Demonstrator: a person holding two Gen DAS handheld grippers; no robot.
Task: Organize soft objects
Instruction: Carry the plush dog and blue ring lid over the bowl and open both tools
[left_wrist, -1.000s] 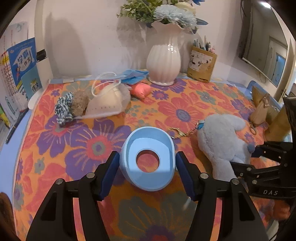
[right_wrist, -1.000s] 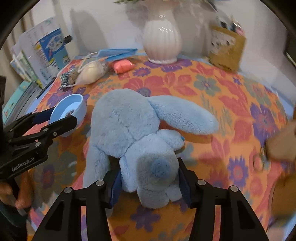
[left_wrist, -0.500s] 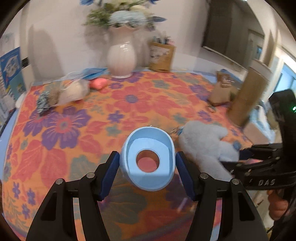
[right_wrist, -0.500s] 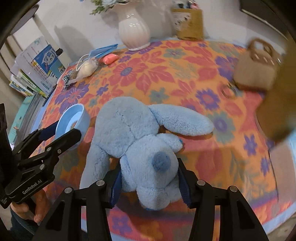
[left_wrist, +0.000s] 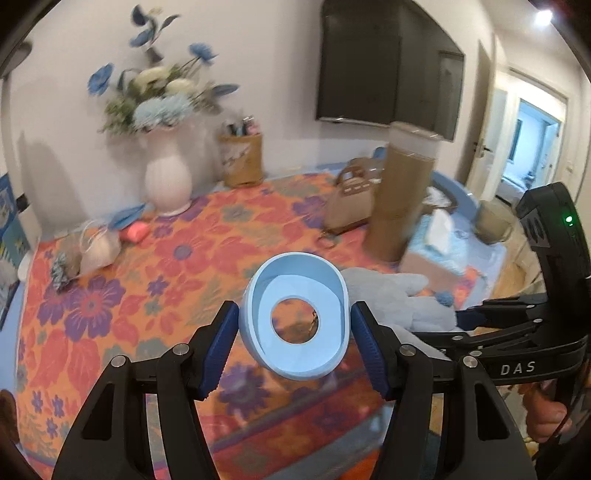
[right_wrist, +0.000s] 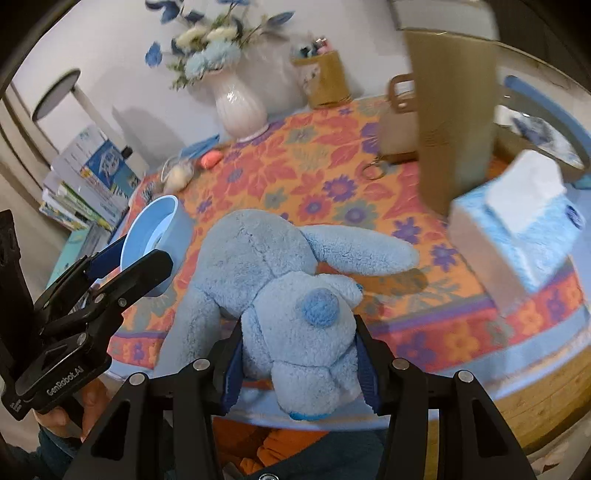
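A light blue oval ring (left_wrist: 293, 317) with a round hole hangs above the table, and my left gripper (left_wrist: 294, 339) is shut on its sides. The ring (right_wrist: 155, 236) also shows at the left of the right wrist view. My right gripper (right_wrist: 299, 363) is shut on the rump of a pale blue plush toy (right_wrist: 280, 280); its long ear (right_wrist: 362, 251) trails over the floral tablecloth (right_wrist: 317, 173). In the left wrist view the plush toy (left_wrist: 399, 299) hangs just right of the ring, with the right gripper's black frame beside it.
A white vase of flowers (left_wrist: 168, 181), a pen holder (left_wrist: 242, 160), a tan handbag (left_wrist: 351, 206), a tall brown cylinder (left_wrist: 400, 199) and a tissue box (right_wrist: 517, 236) stand on the table. A face mask and small soft items (left_wrist: 92, 247) lie at the back left. Books (right_wrist: 88, 177) are stacked beyond the left edge.
Both grippers have pulled back from the vase and risen, carrying the ring and the plush toy toward the table's near edge. Both views have swung right, bringing in the cylinder and tissue box.
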